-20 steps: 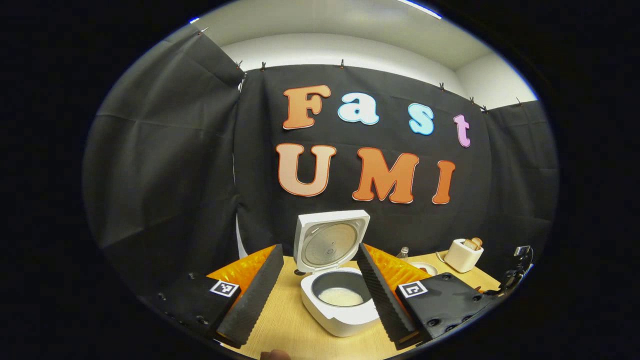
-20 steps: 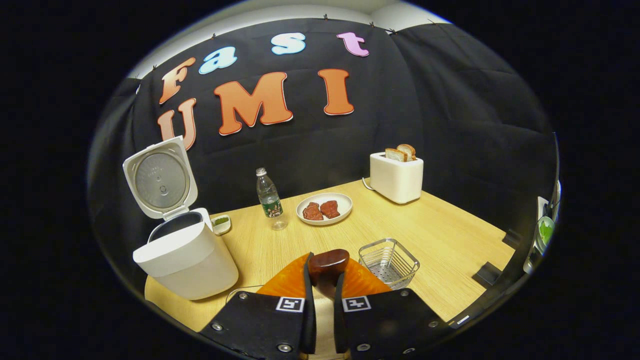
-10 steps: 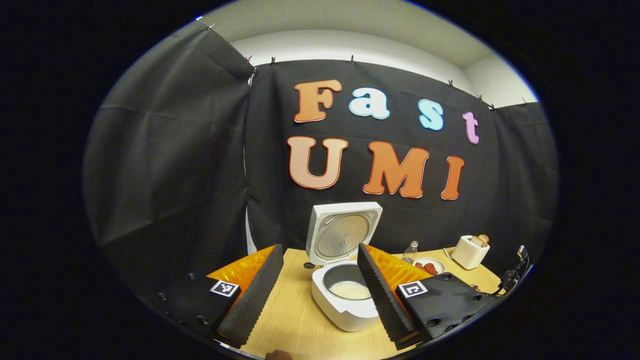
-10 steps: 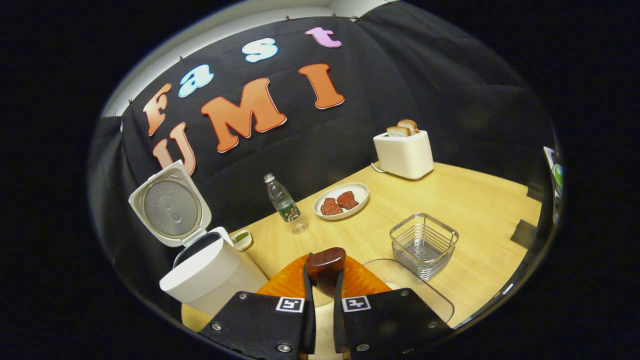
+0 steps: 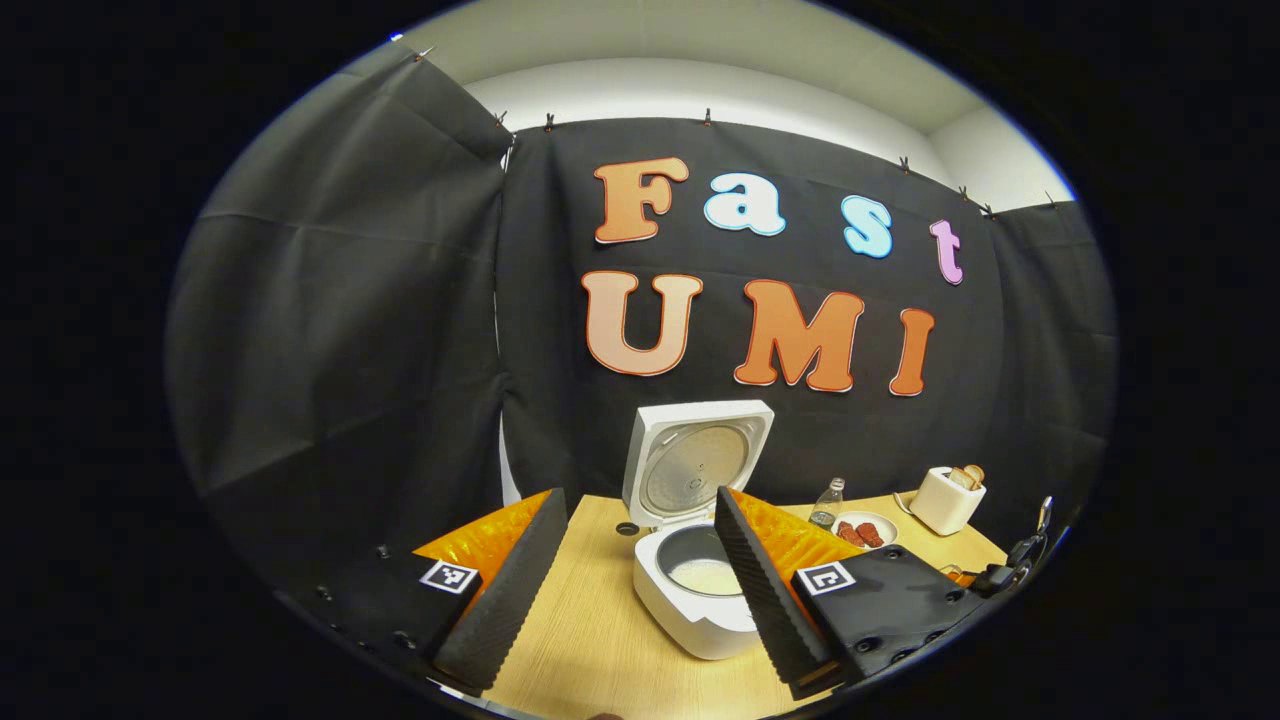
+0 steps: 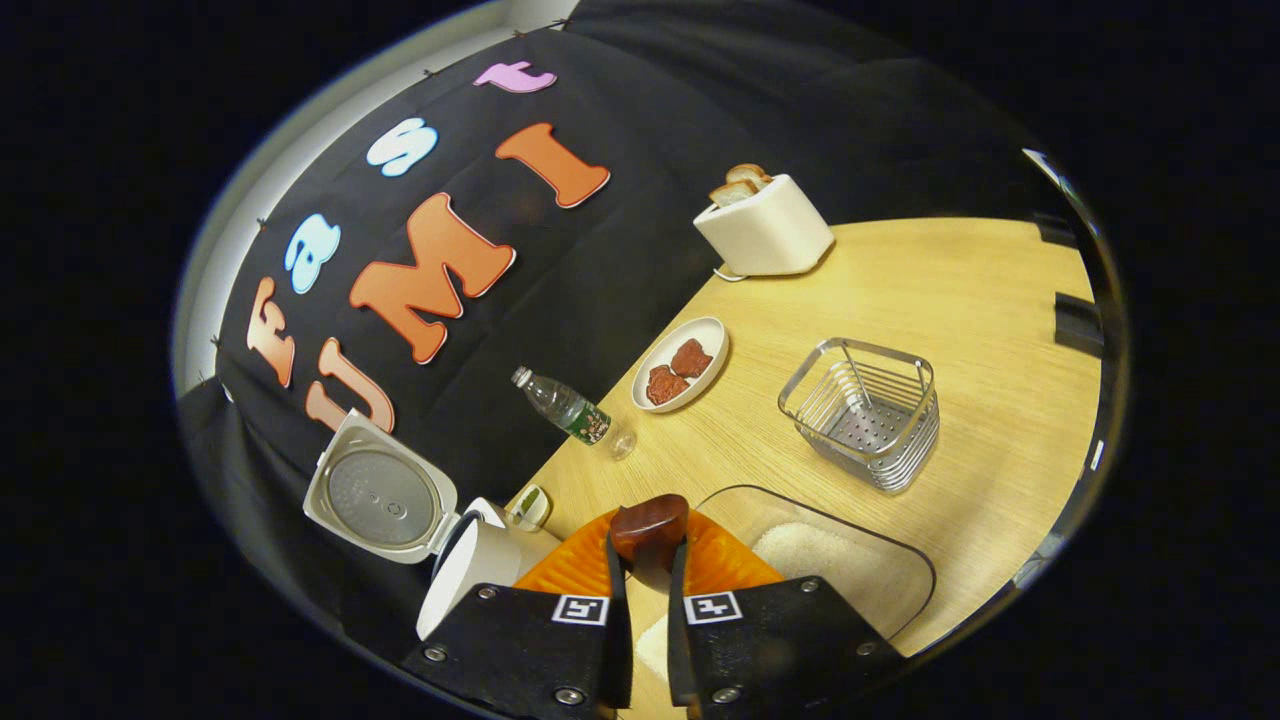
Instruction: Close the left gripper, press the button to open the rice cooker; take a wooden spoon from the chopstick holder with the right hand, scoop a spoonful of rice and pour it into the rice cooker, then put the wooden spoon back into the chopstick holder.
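Observation:
The white rice cooker (image 5: 690, 620) stands with its lid (image 5: 700, 465) raised and rice in its pot (image 5: 705, 577). My left gripper (image 5: 640, 497) is open and hangs in front of it, apart from it. My right gripper (image 6: 647, 550) is shut on the wooden spoon (image 6: 650, 525), whose rounded dark-brown end sticks out past the fingertips. Just below and to the right of that end lies a clear container of rice (image 6: 840, 570). The wire chopstick holder (image 6: 865, 410) stands beyond it. The rice cooker (image 6: 470, 580) is at the lower left of the right gripper view.
On the wooden table (image 6: 960, 300) are a water bottle (image 6: 570, 410), a plate of meat (image 6: 682, 365), a white toaster (image 6: 765, 225) with bread, and a small dish (image 6: 528, 505) beside the cooker. Black cloth walls close the back and left.
The right gripper has rolled and swung right with the spoon, so the rice container now lies under its tip. The left gripper has drawn back a little from the cooker.

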Action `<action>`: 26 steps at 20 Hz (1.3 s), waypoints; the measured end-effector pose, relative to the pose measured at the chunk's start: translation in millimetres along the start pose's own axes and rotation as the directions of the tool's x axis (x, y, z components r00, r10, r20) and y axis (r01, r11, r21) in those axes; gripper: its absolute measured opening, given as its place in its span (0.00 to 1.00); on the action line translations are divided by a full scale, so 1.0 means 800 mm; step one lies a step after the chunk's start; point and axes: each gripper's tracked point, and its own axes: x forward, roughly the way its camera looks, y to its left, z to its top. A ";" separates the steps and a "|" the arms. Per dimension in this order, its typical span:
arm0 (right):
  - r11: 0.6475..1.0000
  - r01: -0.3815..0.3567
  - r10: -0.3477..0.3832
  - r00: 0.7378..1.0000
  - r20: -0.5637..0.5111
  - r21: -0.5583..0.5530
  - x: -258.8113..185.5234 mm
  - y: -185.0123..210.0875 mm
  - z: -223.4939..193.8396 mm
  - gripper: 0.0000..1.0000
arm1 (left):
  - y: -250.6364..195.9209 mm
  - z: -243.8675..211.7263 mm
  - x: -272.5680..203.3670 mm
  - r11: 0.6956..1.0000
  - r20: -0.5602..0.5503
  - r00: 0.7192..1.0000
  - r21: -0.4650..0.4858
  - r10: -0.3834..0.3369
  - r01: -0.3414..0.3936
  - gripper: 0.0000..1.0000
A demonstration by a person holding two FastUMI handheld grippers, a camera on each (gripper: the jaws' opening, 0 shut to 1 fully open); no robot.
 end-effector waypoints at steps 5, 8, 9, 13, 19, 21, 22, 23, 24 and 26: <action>0.996 0.003 0.001 0.999 -0.049 0.094 -0.001 -0.004 -0.004 0.13 | 0.001 0.001 -0.003 1.000 0.006 1.000 -0.005 0.003 -0.003 1.00; 0.976 0.016 0.000 0.997 -0.076 0.218 -0.005 -0.018 -0.004 0.13 | -0.005 0.000 0.000 0.998 0.004 1.000 -0.051 -0.024 0.024 1.00; 0.966 0.021 0.000 0.997 -0.083 0.259 -0.006 -0.023 -0.004 0.13 | -0.011 0.001 -0.002 0.996 0.008 0.999 -0.071 -0.050 0.050 1.00; 0.918 0.007 0.031 0.996 -0.089 0.396 -0.022 -0.026 0.006 0.13 | -0.007 0.018 -0.003 0.994 0.054 0.996 -0.079 -0.065 0.069 1.00; 0.896 -0.026 0.053 0.997 -0.050 0.443 -0.044 -0.018 0.039 0.13 | -0.004 0.030 -0.005 0.997 0.076 0.996 -0.055 -0.044 0.048 1.00; 0.884 -0.035 0.060 0.997 -0.039 0.466 -0.052 -0.015 0.047 0.13 | -0.005 0.025 -0.004 0.997 0.064 0.997 -0.060 -0.052 0.056 1.00; 0.881 -0.039 0.065 0.997 -0.039 0.471 -0.055 -0.010 0.049 0.13 | -0.002 0.023 -0.004 0.997 0.055 0.997 -0.055 -0.048 0.051 1.00; 0.880 -0.039 0.064 0.997 -0.038 0.473 -0.058 -0.006 0.054 0.13 | 0.001 0.020 -0.003 0.998 0.048 0.998 -0.049 -0.043 0.046 1.00; 0.879 -0.042 0.067 0.997 -0.036 0.476 -0.061 0.000 0.057 0.13 | 0.004 0.020 -0.002 0.998 0.046 0.998 -0.044 -0.033 0.035 1.00; 0.874 -0.055 0.077 0.997 -0.025 0.482 -0.068 0.013 0.069 0.13 | 0.014 0.011 0.000 0.999 0.016 1.000 -0.032 -0.002 0.002 1.00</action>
